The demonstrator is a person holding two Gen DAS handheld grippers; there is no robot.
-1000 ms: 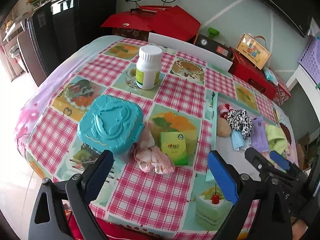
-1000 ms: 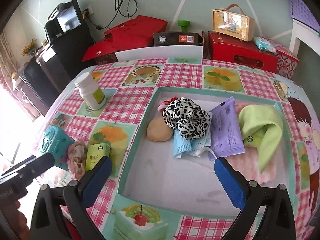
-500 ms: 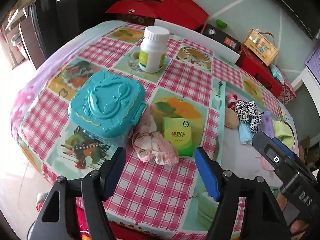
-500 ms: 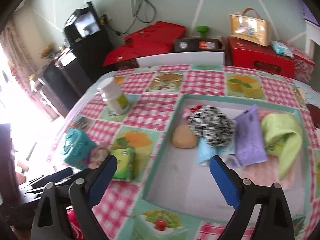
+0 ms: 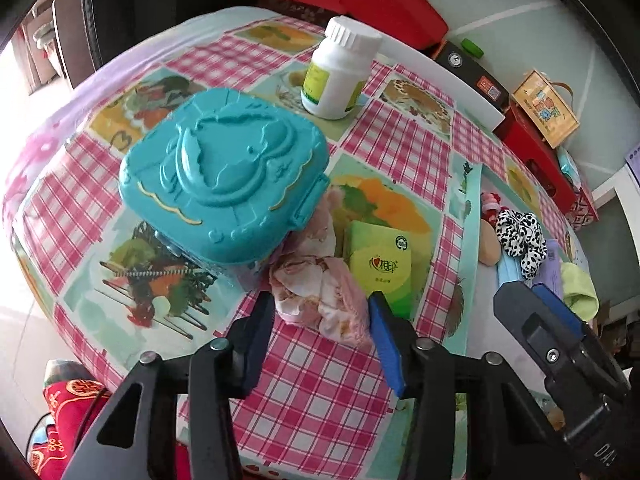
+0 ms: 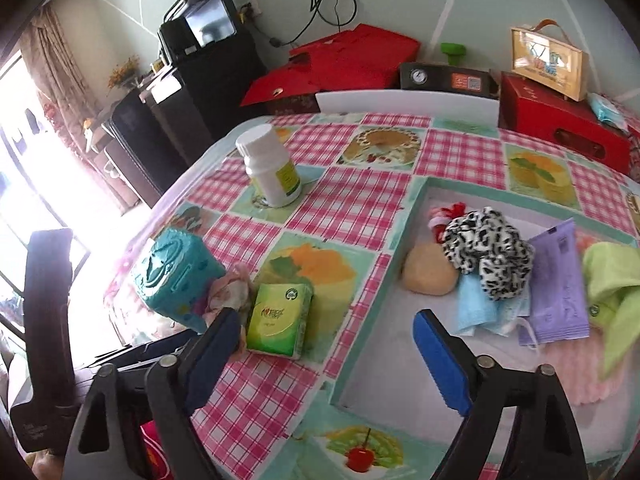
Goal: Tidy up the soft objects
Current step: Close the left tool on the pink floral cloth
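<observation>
Crumpled pale-pink cloth [image 5: 320, 292] is lying at the teal box's [image 5: 224, 184] 5 o'clock; left gripper [image 5: 320, 320] fingers are spread around it.

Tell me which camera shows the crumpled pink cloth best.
The left wrist view: the pink cloth lies in full sight between the open left gripper fingers. In the right wrist view it is small, partly hidden behind a finger and the teal box.
</observation>
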